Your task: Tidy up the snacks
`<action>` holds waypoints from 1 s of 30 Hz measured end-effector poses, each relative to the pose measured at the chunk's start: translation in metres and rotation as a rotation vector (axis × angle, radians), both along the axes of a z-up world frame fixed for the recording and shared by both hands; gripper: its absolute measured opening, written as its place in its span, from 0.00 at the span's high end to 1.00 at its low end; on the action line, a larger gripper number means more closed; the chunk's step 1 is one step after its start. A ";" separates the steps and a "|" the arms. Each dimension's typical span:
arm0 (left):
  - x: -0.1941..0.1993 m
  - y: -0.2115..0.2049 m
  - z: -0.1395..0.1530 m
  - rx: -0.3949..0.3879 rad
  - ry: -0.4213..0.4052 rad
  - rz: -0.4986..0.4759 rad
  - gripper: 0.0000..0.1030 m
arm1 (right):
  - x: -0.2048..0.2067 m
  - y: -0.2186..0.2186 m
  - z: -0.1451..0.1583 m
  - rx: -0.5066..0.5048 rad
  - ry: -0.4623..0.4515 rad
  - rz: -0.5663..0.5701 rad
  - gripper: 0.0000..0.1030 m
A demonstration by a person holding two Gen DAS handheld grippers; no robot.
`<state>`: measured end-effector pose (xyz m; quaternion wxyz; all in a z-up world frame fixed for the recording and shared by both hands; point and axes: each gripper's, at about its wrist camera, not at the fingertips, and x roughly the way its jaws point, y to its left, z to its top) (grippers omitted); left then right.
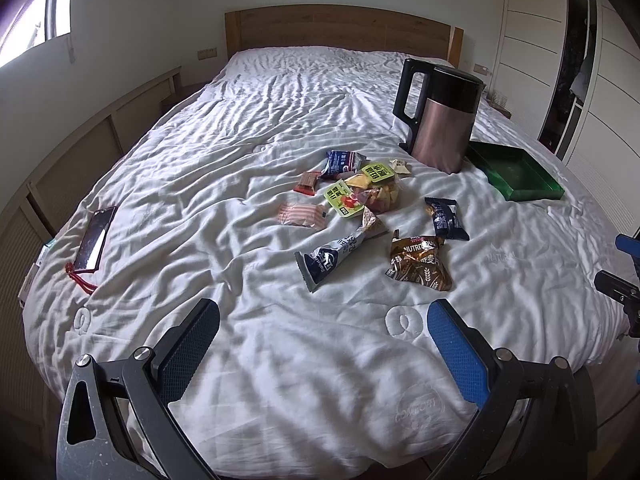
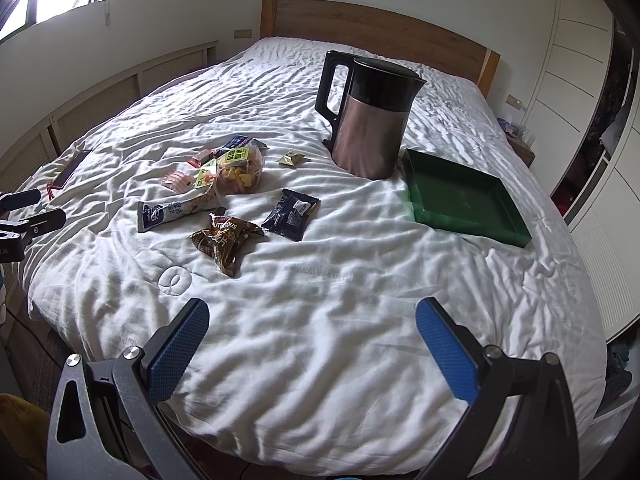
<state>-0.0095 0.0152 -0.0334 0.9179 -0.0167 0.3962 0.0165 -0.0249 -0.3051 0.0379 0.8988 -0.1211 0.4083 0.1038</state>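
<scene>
Several snack packets lie loose mid-bed: a brown Nutritious packet (image 1: 419,265) (image 2: 226,240), a dark blue packet (image 1: 446,218) (image 2: 292,214), a long grey-blue bar (image 1: 334,254) (image 2: 176,212), and a clear bag of yellow snacks (image 1: 376,190) (image 2: 240,170). An empty green tray (image 1: 516,176) (image 2: 464,198) sits to the right. My left gripper (image 1: 322,322) is open and empty above the bed's foot. My right gripper (image 2: 312,320) is open and empty, also near the foot.
A copper and black kettle (image 1: 440,124) (image 2: 370,120) stands on the white bed (image 1: 240,140) beside the tray. A phone with a red strap (image 1: 94,238) lies at the left edge. A wardrobe (image 2: 580,100) stands on the right.
</scene>
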 end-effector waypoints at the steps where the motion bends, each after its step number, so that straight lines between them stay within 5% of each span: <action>1: 0.001 0.001 0.000 -0.003 0.003 0.001 0.01 | -0.001 0.001 -0.002 -0.001 0.000 0.001 0.00; 30: 0.019 0.006 0.007 -0.007 0.022 -0.011 0.01 | 0.008 0.014 -0.003 -0.032 0.036 0.025 0.00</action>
